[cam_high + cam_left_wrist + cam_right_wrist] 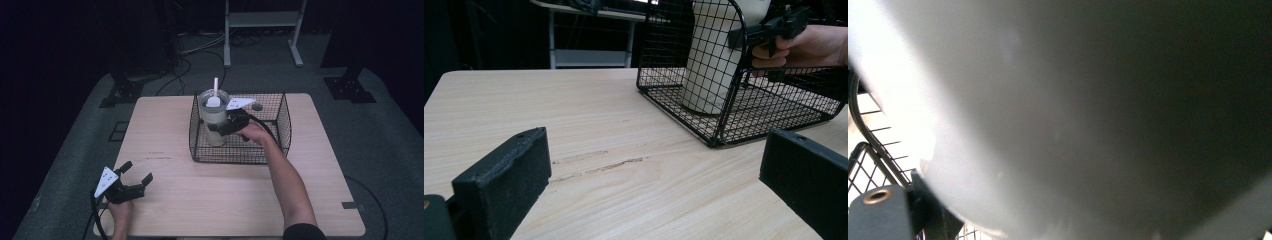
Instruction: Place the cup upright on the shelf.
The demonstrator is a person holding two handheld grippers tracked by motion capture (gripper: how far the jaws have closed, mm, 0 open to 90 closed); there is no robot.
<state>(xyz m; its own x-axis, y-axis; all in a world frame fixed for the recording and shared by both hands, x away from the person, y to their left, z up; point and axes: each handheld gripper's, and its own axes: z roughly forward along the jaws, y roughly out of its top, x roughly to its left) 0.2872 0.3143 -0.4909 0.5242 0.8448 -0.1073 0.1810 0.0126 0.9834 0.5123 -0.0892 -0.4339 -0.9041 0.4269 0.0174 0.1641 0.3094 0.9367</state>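
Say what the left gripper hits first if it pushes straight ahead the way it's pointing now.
Probably the near corner of the wire basket. The left gripper is open over bare table, aimed that way; the cream tumbler stands behind the mesh. Depth is unclear, so this is a judgement.

My right hand-held gripper [216, 129] presses so close that the tumbler [1088, 110] blurs, hiding my jaws' grip.

My left gripper [134, 177] sits low at the near left corner, its jaws spread wide with nothing between them, the hand [120, 207] behind it. My right arm [287, 180] reaches forward and left; the right gripper [212, 129] is level, pointing left, jaws pressed on either side of the cup [214, 120].
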